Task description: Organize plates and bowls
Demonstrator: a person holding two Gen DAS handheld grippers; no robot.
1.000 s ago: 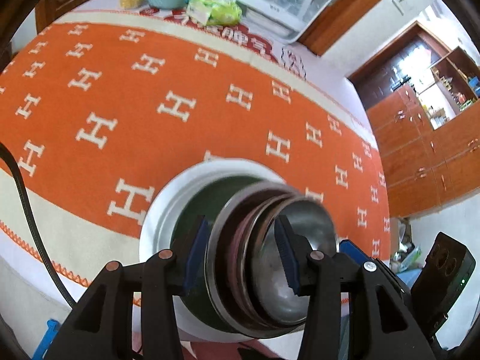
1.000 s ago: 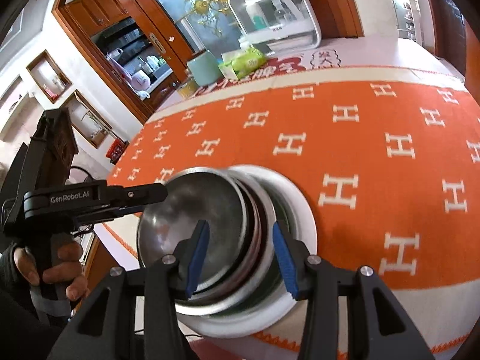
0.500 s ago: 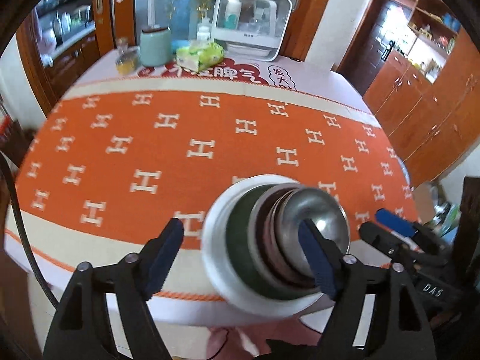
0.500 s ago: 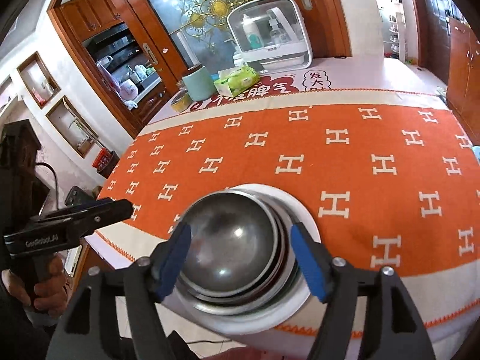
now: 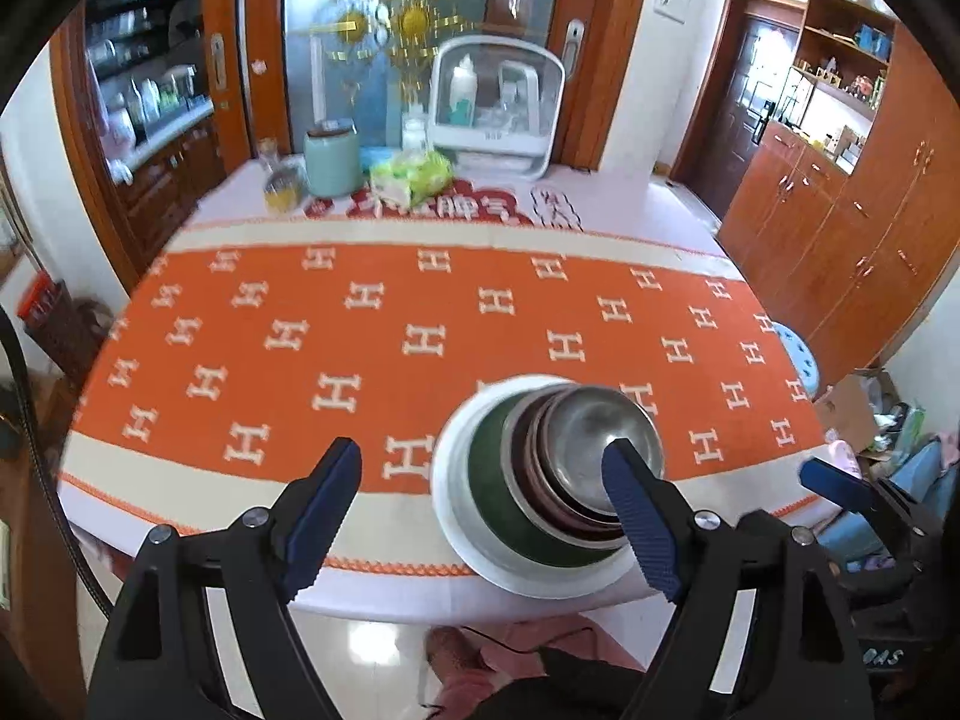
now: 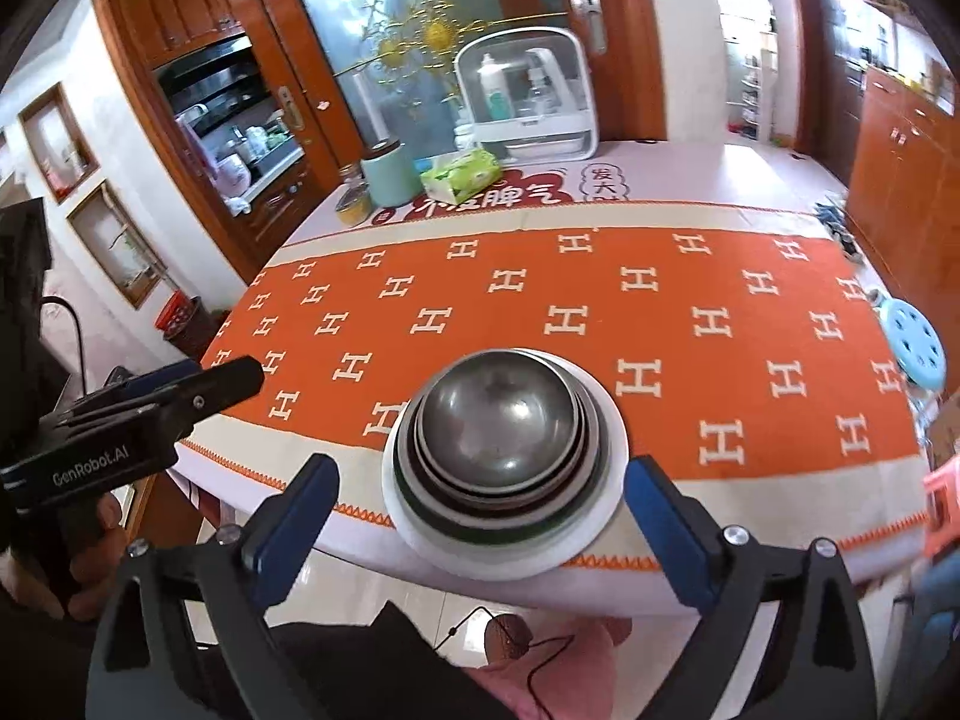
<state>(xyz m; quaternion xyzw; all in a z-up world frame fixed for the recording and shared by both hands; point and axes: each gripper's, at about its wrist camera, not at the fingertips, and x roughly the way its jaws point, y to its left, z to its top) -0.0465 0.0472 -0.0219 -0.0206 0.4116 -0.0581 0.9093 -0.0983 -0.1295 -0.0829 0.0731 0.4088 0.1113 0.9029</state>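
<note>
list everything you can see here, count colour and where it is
white plate: 1, white, near table edge, bottom of the stack
green bowl: 1, dark green, on the plate
steel bowls: several nested, silver, on top
tablecloth: 1, orange with cream H pattern, across the table
canister: 1, pale green, far side
tissue pack: 1, green, beside canister
storage case: 1, white and clear, far edge
jar: 1, yellow contents, left of canister
stool: 1, light blue, right of table
left gripper: open, empty
right gripper: open, empty

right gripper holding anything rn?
No, the right gripper is open, its jaws just opened, clear of the stacked bowls on the white plate.
</note>
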